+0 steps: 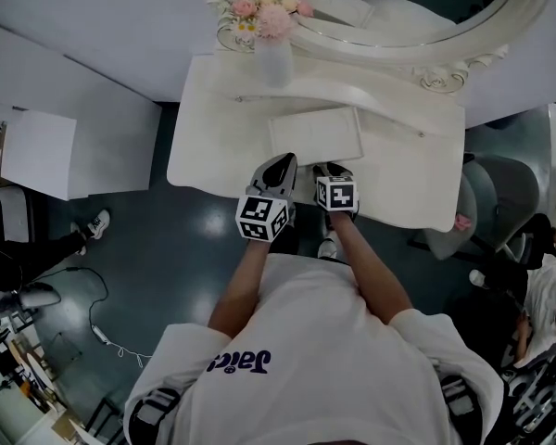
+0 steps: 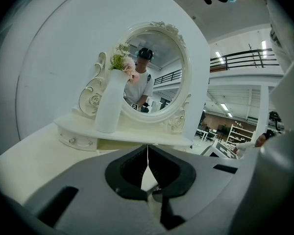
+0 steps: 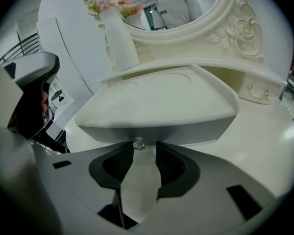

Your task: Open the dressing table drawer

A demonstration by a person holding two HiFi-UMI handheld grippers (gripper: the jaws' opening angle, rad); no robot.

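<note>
The white dressing table (image 1: 213,156) has a shallow middle drawer (image 1: 315,134) that stands pulled out from under the mirror shelf. Seen from the right gripper, the drawer (image 3: 161,102) fills the middle, with its small clear knob (image 3: 138,143) on the front face. My right gripper (image 3: 144,147) is open, and the knob sits between its fingertips, close to the left one, with a gap on the other side. My left gripper (image 2: 147,153) is shut on nothing and points level over the tabletop toward the mirror. From above, the left gripper (image 1: 280,167) and the right gripper (image 1: 332,170) sit side by side at the table's front edge.
A white vase of pink flowers (image 1: 273,54) stands on the shelf left of the oval mirror (image 1: 417,7). Small side drawers with knobs (image 3: 257,93) flank the middle one. A grey chair (image 1: 500,202) stands to the table's right. White panels (image 1: 37,151) lie to the left.
</note>
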